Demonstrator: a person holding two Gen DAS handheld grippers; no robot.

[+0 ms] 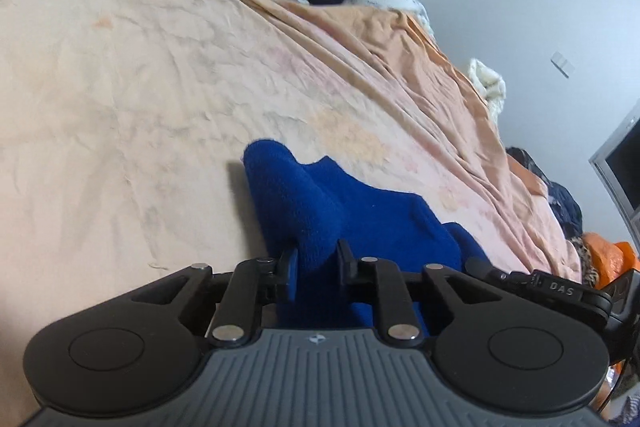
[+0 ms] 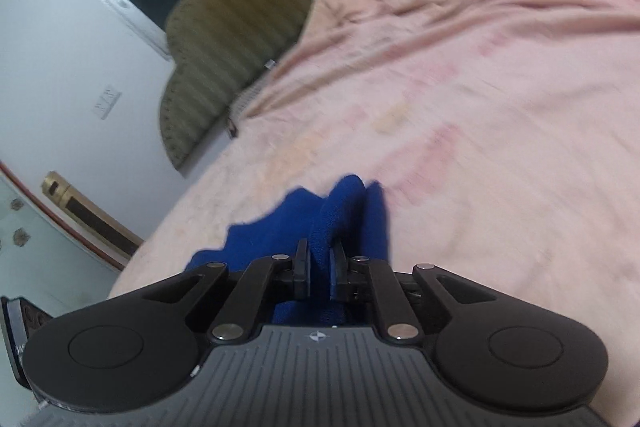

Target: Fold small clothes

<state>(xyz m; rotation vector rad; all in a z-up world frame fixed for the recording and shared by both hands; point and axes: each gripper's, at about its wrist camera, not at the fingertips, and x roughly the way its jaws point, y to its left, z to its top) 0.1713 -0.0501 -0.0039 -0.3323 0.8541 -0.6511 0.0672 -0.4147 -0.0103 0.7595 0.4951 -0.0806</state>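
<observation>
Low in the centre of both wrist views, a blue garment (image 1: 352, 211) lies bunched on the peach sheet (image 1: 120, 87). The left gripper (image 1: 316, 267) pinches a raised roll of its fleece, and the right gripper (image 2: 320, 267) pinches another ridge of it (image 2: 340, 215); each pair of fingers is drawn in on the cloth. Gripping two separate points likely lets the person lift and stretch one edge evenly, so it can be laid over for a fold. The right gripper's tip (image 1: 532, 279) shows at the left view's lower right.
</observation>
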